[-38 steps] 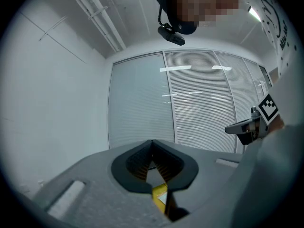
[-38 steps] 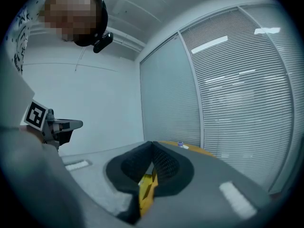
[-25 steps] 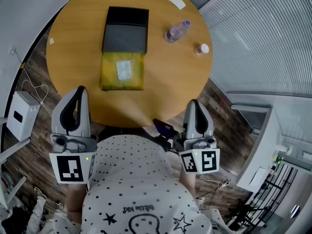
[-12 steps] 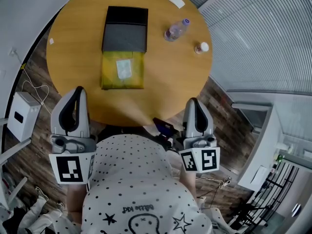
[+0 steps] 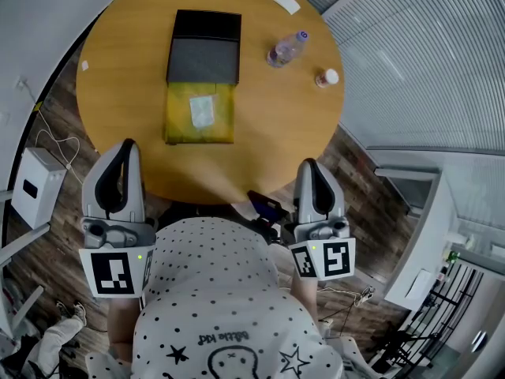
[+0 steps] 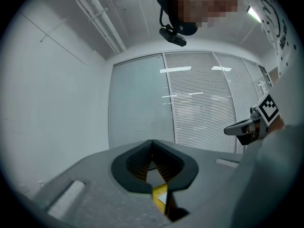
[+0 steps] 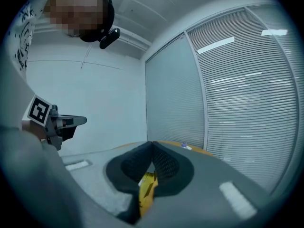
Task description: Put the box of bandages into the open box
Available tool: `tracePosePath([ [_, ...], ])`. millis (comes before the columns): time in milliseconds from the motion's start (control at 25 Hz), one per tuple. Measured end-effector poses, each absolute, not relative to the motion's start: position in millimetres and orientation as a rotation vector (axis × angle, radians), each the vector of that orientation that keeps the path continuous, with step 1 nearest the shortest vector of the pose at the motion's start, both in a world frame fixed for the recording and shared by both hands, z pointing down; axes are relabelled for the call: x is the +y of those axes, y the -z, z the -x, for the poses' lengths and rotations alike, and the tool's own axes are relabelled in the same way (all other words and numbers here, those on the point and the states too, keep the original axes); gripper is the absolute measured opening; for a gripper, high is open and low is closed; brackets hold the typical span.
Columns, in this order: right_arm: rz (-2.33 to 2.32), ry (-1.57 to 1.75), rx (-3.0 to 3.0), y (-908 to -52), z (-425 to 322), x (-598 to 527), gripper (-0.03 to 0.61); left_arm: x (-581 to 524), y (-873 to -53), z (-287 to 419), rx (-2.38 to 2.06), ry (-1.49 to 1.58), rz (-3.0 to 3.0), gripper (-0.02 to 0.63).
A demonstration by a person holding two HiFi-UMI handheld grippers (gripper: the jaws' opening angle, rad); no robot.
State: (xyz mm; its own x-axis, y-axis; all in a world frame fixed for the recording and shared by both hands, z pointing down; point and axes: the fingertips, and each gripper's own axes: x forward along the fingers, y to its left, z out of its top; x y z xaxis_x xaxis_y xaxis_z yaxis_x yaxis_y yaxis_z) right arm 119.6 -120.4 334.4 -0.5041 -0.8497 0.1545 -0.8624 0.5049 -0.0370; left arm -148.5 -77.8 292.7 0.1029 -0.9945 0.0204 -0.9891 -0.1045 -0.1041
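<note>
Your widest risk is the table (image 5: 118, 69). Both tongs hang off its edge, on the near side of the black box (image 5: 203, 50) and well apart from it, so I'd expect a long reach to drag a sleeve across the wood. The left gripper (image 5: 128, 148) and right gripper (image 5: 311, 166) are each pressed together on nothing; kept like that, they would shove a pack rather than take it. Just right of the black box, a clear bottle (image 5: 286, 50) could roll if clipped; whether it holds anything you can't tell. The black box shows a grey panel, and a yellow tray (image 5: 177, 130) touches its near side. You can't tell from above whether that is its open inside or a flat sheet. The small pale pack (image 5: 201, 113), likely the bandages, lies mid-yellow: inside if that's the open box, otherwise only beside it.
</note>
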Motion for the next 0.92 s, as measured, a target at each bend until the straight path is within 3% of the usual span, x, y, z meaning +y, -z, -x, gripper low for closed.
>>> tracePosePath([
  [920, -1.472, -0.163, -2.625, -337.2, -114.4, -120.2, 0.003, -77.9, -294.8, 151.0, 2.056, 0.144, 2.280, 0.009],
])
